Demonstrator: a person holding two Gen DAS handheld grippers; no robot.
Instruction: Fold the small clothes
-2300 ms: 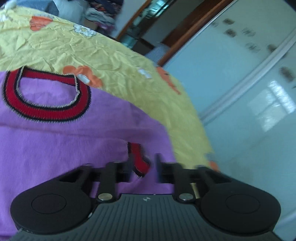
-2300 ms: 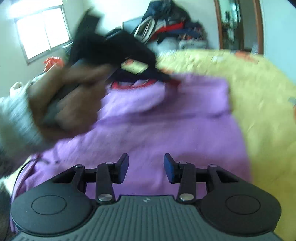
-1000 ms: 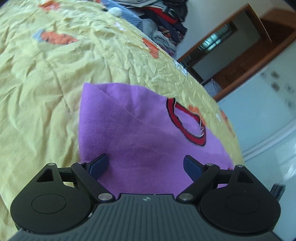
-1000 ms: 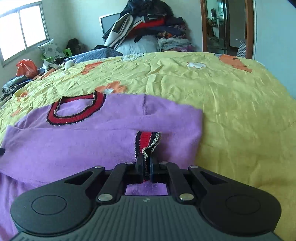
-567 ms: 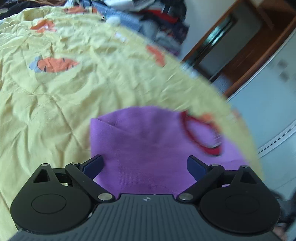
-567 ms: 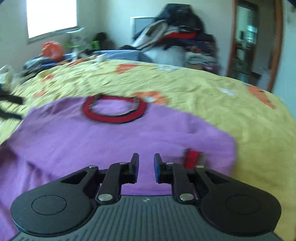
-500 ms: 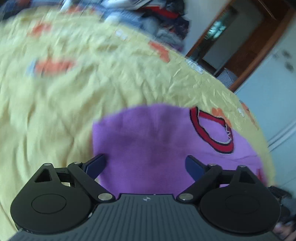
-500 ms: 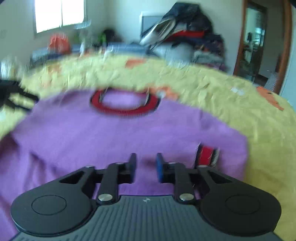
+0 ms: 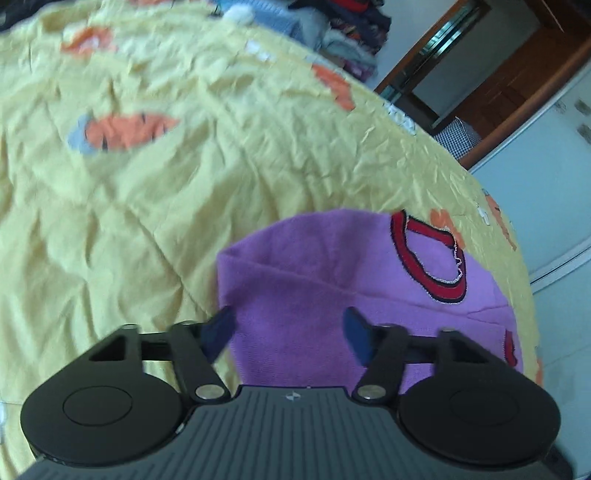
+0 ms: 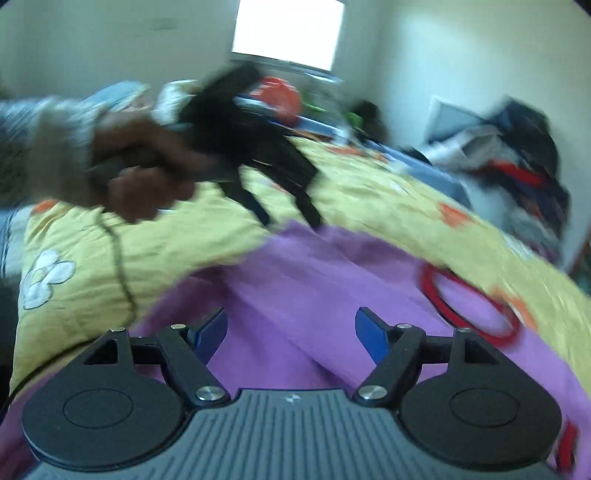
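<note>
Left wrist view. The left gripper (image 9: 290, 328) has its fingers (image 9: 218, 328) spread wide, gripping nothing. Between and beyond them lies the purple top (image 9: 332, 280), spread on the yellow bedspread (image 9: 147, 206) in the near right of the scene. A fold runs across its near part, and its left edge passes just beside the left fingertip. The red collar (image 9: 430, 258) sits on the far right of the top; a red cuff (image 9: 510, 347) shows at the near right edge, partly hidden behind the gripper linkage. The bedspread is creased, with orange prints (image 9: 125, 129). A pile of clothes (image 9: 343, 33) lies at the far edge, and a wooden doorway (image 9: 491, 66) stands far right. Nothing lies between the fingers and the fabric.

Right wrist view. The right gripper (image 10: 291, 330) also has its fingers (image 10: 210, 330) wide apart, with nothing between them. The top (image 10: 314, 295) lies directly ahead and under the gripper, with a raised diagonal fold running between the fingertips. The collar (image 10: 469, 306) is blurred on the right. At far left a hand (image 10: 144, 170) holds the left gripper (image 10: 288, 210), its fingers apart and their tips at the far edge of the top; blur prevents telling whether they touch it. A thin dark cord (image 10: 118, 266) crosses the bedspread (image 10: 166, 240) on the left. Behind are a window (image 10: 288, 29), an orange object (image 10: 280, 98) and heaped clothes (image 10: 517, 162) on the right.
</note>
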